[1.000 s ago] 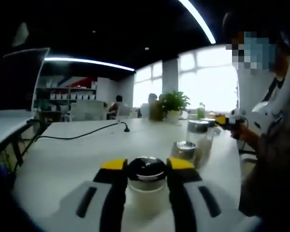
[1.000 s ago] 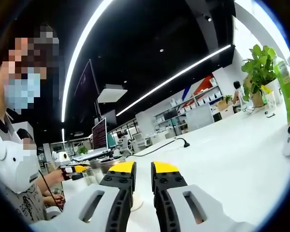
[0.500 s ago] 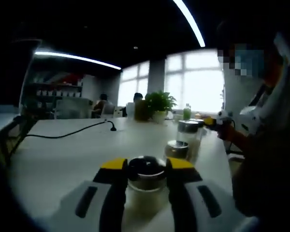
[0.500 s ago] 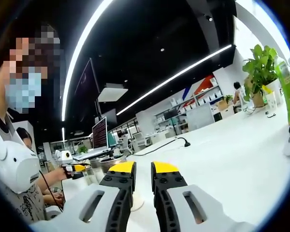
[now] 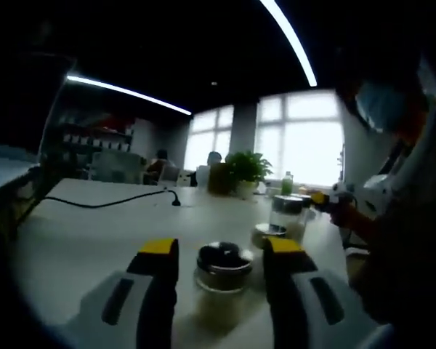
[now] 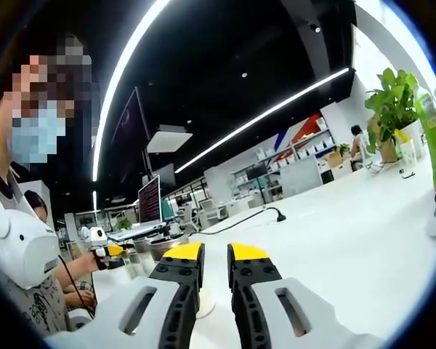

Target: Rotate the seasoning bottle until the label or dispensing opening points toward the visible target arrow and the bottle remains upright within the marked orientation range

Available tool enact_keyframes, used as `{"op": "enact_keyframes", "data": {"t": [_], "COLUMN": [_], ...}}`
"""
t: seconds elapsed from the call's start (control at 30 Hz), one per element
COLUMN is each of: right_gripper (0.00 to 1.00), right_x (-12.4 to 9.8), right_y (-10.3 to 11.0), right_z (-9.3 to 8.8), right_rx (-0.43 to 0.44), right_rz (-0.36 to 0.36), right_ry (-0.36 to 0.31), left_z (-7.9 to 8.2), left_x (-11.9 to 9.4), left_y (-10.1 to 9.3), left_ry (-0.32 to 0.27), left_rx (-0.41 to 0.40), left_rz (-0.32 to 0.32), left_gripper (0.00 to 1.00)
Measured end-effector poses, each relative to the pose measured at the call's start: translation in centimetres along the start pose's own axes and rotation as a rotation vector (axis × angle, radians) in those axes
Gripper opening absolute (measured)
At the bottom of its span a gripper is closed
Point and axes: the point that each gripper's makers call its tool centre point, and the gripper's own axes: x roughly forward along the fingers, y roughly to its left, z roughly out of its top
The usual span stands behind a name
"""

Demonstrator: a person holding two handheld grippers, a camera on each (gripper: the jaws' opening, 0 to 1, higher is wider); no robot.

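White table [image 5: 80, 240] | seasoning bottle [image 5: 223, 280] upright, gaps beside left gripper [image 5: 221, 251] fingers

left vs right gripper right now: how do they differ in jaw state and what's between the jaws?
The left gripper has its jaws spread, with the seasoning bottle standing upright between them and gaps on both sides, so it is open. The right gripper has its jaws nearly together with nothing between them. Both have yellow tips on black jaws and hang over the same white table.
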Motion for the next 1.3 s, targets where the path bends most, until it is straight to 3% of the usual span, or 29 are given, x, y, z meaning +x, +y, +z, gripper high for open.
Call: {"op": "enact_keyframes", "data": {"t": [0.2, 0.3, 0.4, 0.5, 0.63, 0.67, 0.77, 0.83, 0.9, 0.97, 1.27, 1.3], "right_gripper": [0.11, 0.11, 0.11, 0.11, 0.11, 0.11, 0.11, 0.11, 0.11, 0.11, 0.11, 0.11], "right_x": [0.2, 0.2, 0.1, 0.0, -0.1, -0.1, -0.2, -0.3, -0.3, -0.2, -0.4, -0.4], "right_y": [-0.1, -0.1, -0.2, -0.4, -0.4, -0.4, -0.4, -0.4, -0.4, -0.3, -0.3, -0.3], "right_z": [0.1, 0.2, 0.2, -0.1, -0.3, -0.4, -0.4, -0.3, -0.3, -0.4, -0.7, -0.7], "right_rx": [0.005, 0.005, 0.010, 0.011, 0.012, 0.011, 0.011, 0.006, 0.008, 0.009, 0.012, 0.012], "right_rz": [0.001, 0.001, -0.003, -0.013, -0.014, -0.016, -0.018, -0.019, -0.018, -0.017, -0.019, -0.020], "right_ry": [-0.006, -0.008, -0.013, -0.009, -0.006, -0.006, -0.006, -0.005, -0.004, -0.002, 0.001, 0.000], "left_z": [0.1, 0.4, 0.0, -0.3, 0.7, 1.0, 0.8, 0.6, 0.7, 0.8, 0.3, 0.0], "left_x": [0.4, 0.4, 0.3, 0.7, 0.5, 0.4, 0.3, 0.2, -0.5, -0.9, -0.7, -0.5], "left_y": [-0.6, -0.4, 0.5, 0.0, 0.4, 0.5, 0.6, 0.7, 1.5, 1.8, 1.0, 0.7], "left_ry": [-0.036, -0.066, -0.036, -0.029, -0.108, -0.131, -0.124, -0.099, -0.081, -0.078, -0.072, -0.078], "left_rx": [-0.035, -0.064, 0.038, 0.045, -0.002, -0.007, -0.008, -0.001, 0.051, 0.080, 0.039, -0.010], "left_rz": [0.052, 0.103, 0.195, 0.208, 0.284, 0.307, 0.348, 0.381, 0.453, 0.486, 0.463, 0.449], "left_gripper": [0.61, 0.57, 0.58, 0.58, 0.72, 0.72, 0.70, 0.64, 0.57, 0.61, 0.51, 0.51]}}
